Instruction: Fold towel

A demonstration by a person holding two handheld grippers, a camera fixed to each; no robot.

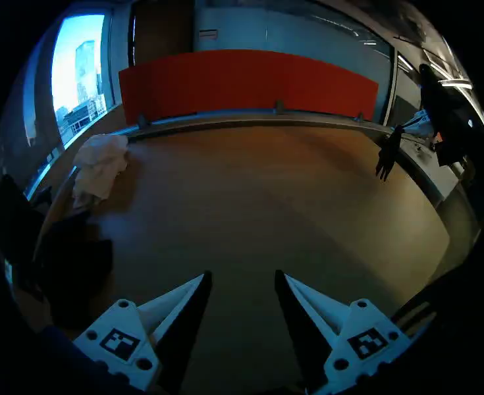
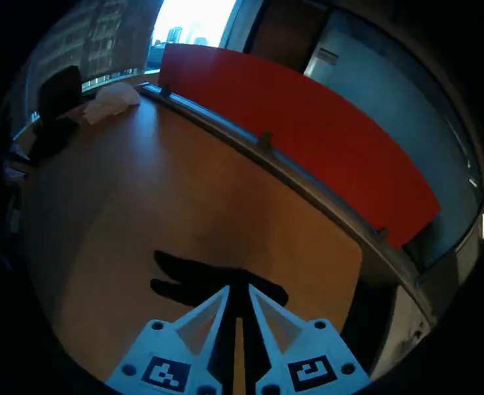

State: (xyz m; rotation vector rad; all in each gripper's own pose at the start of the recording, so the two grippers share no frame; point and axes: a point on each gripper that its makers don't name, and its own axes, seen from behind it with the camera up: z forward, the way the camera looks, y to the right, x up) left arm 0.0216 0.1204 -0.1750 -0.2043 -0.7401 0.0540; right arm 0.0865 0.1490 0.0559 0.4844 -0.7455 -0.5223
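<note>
A crumpled white towel [image 1: 100, 164] lies at the far left end of the wooden table [image 1: 255, 197]; in the right gripper view the towel [image 2: 113, 99] sits far off at the top left. My left gripper [image 1: 242, 283] hovers over the table's near edge, open, with nothing between its fingers. My right gripper [image 2: 238, 289] has its fingers almost together on the cuff of a black glove [image 2: 202, 276] that spreads out beyond the tips. In the left gripper view that glove [image 1: 388, 155] hangs at the table's right end.
A red partition [image 1: 242, 82] on a metal rail runs along the table's far side. Dark objects [image 1: 70, 263] crowd the left end, near the towel. A dark-clothed person [image 1: 446, 112] stands at the right. A dark chair [image 2: 57, 99] stands by the window.
</note>
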